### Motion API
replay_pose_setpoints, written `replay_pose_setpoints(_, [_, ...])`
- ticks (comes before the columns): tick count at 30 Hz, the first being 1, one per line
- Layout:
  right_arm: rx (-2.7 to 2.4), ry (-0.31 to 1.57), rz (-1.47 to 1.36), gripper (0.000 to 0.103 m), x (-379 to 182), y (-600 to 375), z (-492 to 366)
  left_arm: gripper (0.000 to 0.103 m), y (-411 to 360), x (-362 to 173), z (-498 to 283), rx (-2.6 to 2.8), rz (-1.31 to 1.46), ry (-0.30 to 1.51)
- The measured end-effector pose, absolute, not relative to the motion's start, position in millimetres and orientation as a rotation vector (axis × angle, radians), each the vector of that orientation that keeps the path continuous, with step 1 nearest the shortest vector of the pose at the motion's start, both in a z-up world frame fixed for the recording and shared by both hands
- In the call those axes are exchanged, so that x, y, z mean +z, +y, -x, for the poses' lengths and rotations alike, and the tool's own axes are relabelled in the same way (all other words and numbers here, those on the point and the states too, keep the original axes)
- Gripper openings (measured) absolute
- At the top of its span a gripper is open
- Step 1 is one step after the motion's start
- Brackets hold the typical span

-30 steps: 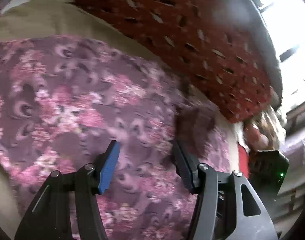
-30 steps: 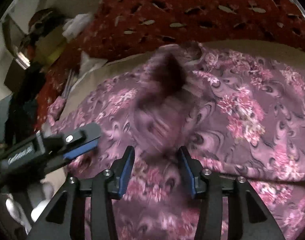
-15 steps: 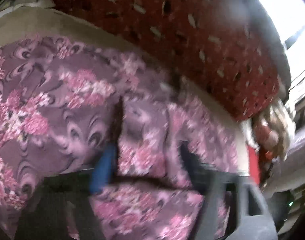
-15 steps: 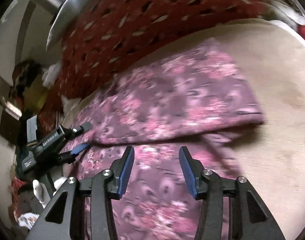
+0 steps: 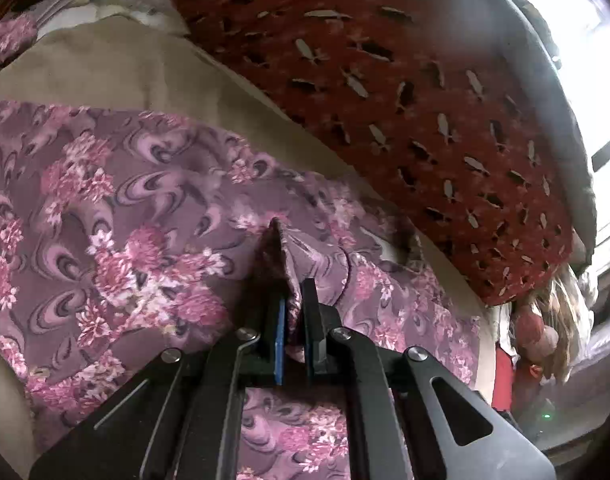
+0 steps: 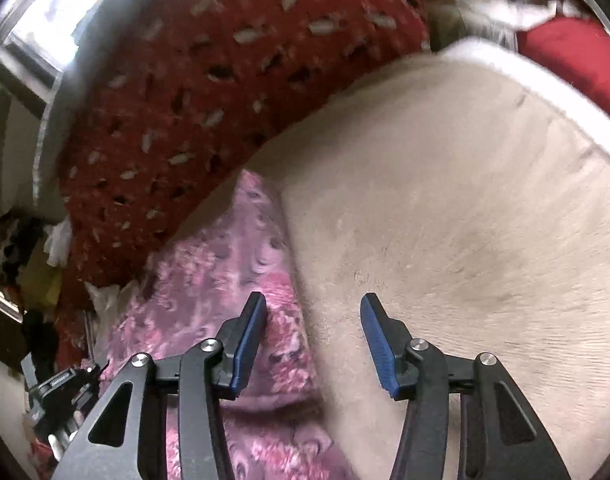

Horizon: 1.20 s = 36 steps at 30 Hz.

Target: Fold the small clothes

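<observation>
A purple garment with pink flowers (image 5: 125, 220) lies spread on a beige cushion (image 5: 125, 68). My left gripper (image 5: 295, 292) is shut on a raised fold of that cloth, which stands up in a peak between the blue pads. In the right wrist view the garment (image 6: 225, 288) shows its right edge on the beige surface (image 6: 445, 220). My right gripper (image 6: 311, 308) hangs open over that edge, its left finger above the cloth and its right finger above bare cushion, with nothing pinched. The left gripper (image 6: 61, 392) shows small at the lower left there.
A red patterned blanket (image 5: 405, 100) runs along the far side of the cushion, seen also as red patterned blanket (image 6: 193, 100). A bright window (image 6: 65, 4) is at the upper left. Clutter and a doll (image 5: 545, 328) sit beyond the cushion's end. A red cloth (image 6: 577, 56) lies at the far right.
My left gripper has closed on a pinch of the garment that it stood open over. My right gripper has swung right, off the garment's middle to its edge over bare cushion.
</observation>
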State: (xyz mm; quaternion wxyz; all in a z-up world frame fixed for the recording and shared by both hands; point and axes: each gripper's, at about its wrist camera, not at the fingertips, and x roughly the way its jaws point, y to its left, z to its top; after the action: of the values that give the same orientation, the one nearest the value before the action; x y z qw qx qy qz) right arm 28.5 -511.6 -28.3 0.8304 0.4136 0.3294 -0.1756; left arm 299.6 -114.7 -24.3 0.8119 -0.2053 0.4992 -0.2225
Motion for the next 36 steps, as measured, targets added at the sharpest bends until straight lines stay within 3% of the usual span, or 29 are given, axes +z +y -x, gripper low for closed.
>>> replay_pose_setpoints(1, [-0.345, 0.716, -0.895, 0.044, -33.8, -510.7, -34.6, 0.005, -110.1, -23.4, -299.0, -0.471, 0.448, 1.065])
replay_pose_setpoints(2, [-0.305, 0.719, -0.911, 0.019, -35.1, -508.3, -38.2, 0.005, -107.8, -22.0, -299.3, -0.466, 0.457, 1.058])
replay_pose_setpoints(3, [-0.264, 0.706, -0.923, 0.012, -32.9, -503.2, -40.6, 0.005, -105.0, -17.6, -298.8, -0.448, 0.452, 1.038])
replay_pose_setpoints(7, [-0.198, 0.616, -0.837, 0.018, -7.6, -482.1, -40.0, 0.005, -96.4, -7.0, -292.6, -0.293, 0.369, 0.976])
replay_pose_setpoints(12, [-0.268, 0.674, -0.810, 0.035, -16.3, -483.0, -41.7, 0.005, -87.7, -16.8, -299.2, -0.237, 0.397, 1.041])
replay_pose_setpoints(14, [-0.290, 0.653, -0.865, 0.050, -22.6, -492.2, -39.3, 0.006, -87.5, -20.0, -300.6, -0.245, 0.408, 1.059])
replay_pose_setpoints(16, [-0.278, 0.677, -0.917, 0.051, -33.1, -496.3, -47.9, 0.006, -87.1, -19.1, -300.8, -0.258, 0.422, 1.066])
replay_pose_setpoints(18, [-0.220, 0.710, -0.934, 0.035, -39.5, -494.0, -57.1, 0.006, -83.6, -14.1, -301.4, -0.269, 0.452, 1.057])
replay_pose_setpoints(19, [-0.185, 0.705, -0.912, 0.006, -36.0, -490.1, -59.7, 0.006, -78.6, -9.9, -298.3, -0.273, 0.468, 1.045])
replay_pose_setpoints(22, [-0.208, 0.590, -0.812, 0.007, -14.5, -483.4, -51.0, 0.015, -64.7, 2.0, -297.6, -0.286, 0.530, 0.991])
replay_pose_setpoints(24, [-0.244, 0.598, -0.803, 0.013, -20.2, -484.6, -48.4, 0.029, -63.2, 4.0, -298.0, -0.307, 0.539, 0.979])
replay_pose_setpoints(26, [-0.277, 0.789, -0.797, 0.013, -47.8, -486.2, -62.0, 0.029, -66.8, 2.8, -298.9, -0.333, 0.536, 0.989])
replay_pose_setpoints(30, [-0.358, 0.653, -0.757, 0.019, -19.5, -479.6, -51.4, 0.035, -93.5, -7.5, -298.2, -0.411, 0.462, 1.041])
replay_pose_setpoints(32, [-0.307, 0.595, -0.721, 0.032, -3.7, -468.2, -56.5, 0.035, -106.9, -17.8, -296.8, -0.399, 0.406, 1.076])
replay_pose_setpoints(34, [-0.255, 0.612, -0.687, 0.040, -1.0, -455.9, -70.7, 0.035, -119.1, -38.5, -300.6, -0.359, 0.341, 1.154])
replay_pose_setpoints(36, [-0.233, 0.685, -0.670, 0.040, -17.0, -447.0, -87.0, 0.035, -123.2, -47.6, -302.1, -0.354, 0.314, 1.162])
